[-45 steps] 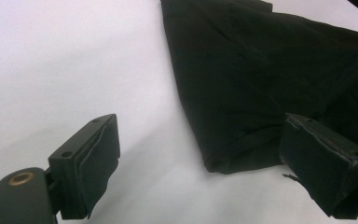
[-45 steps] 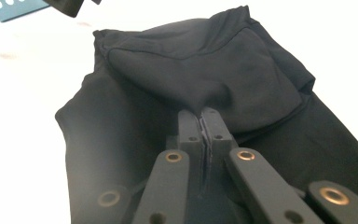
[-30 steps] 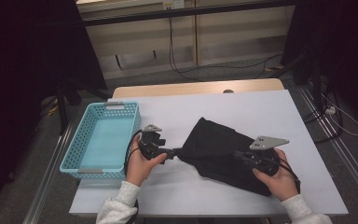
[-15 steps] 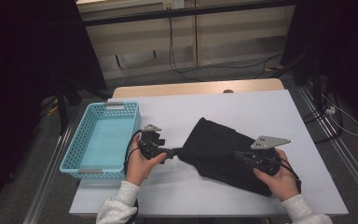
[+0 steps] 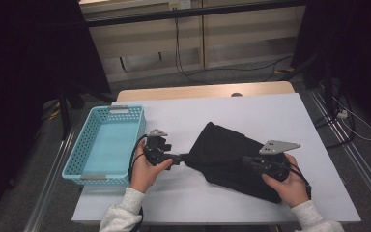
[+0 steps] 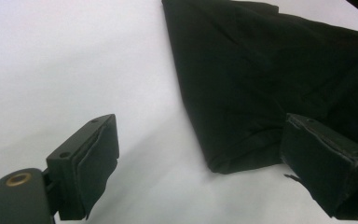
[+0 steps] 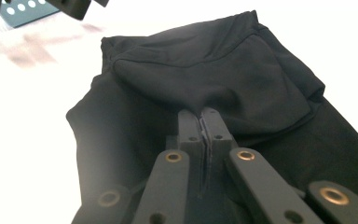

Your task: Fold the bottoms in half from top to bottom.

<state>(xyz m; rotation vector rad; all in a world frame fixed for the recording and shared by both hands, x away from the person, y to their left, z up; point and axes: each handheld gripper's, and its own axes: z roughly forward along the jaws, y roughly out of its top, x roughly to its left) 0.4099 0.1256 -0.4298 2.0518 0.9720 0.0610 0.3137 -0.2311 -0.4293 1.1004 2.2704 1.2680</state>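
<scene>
While the black cloth (image 5: 232,162) lies on the white worktop (image 5: 270,116) right of the basket (image 5: 107,142), the right tongs (image 7: 201,116) are clamped on a fold of it; the left tongs (image 6: 200,172) gape apart at its near-left corner.

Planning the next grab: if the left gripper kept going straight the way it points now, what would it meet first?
Most likely the near corner of the black cloth, which lies just ahead between the open jaws of the left gripper on the white table. How much gap remains is hard to judge.
</scene>
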